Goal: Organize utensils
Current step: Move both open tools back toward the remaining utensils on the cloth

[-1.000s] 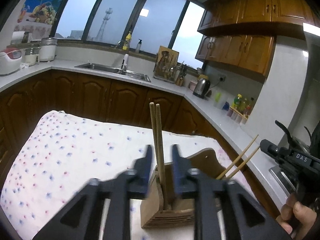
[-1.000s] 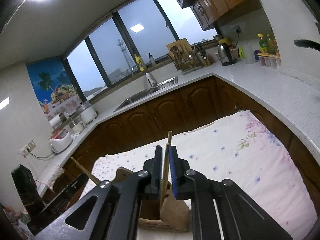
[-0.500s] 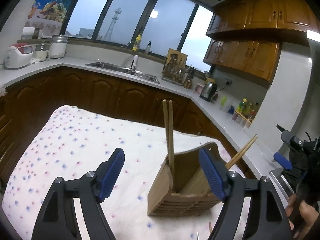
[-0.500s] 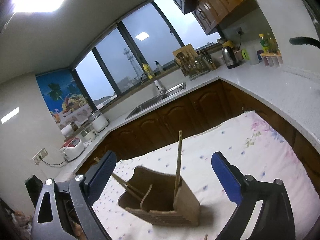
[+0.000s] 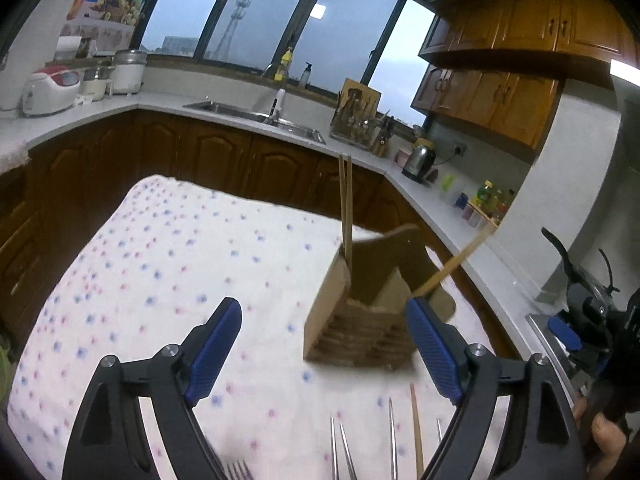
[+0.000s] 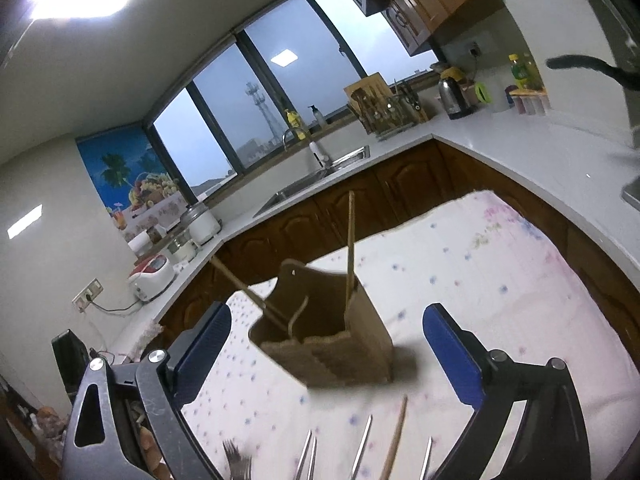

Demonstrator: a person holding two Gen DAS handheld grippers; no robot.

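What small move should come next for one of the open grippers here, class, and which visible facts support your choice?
Probably lower the right gripper toward the loose wooden chopstick on the cloth, just in front of the wooden holder, and close on it. Both it and the left gripper hold nothing, chopsticks already stand in the holder, and metal utensils and a fork also lie unsorted.

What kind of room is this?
A home kitchen, most likely: a sink under the windows, wooden cabinets along the worktop, and an electric kettle beside a dish rack.
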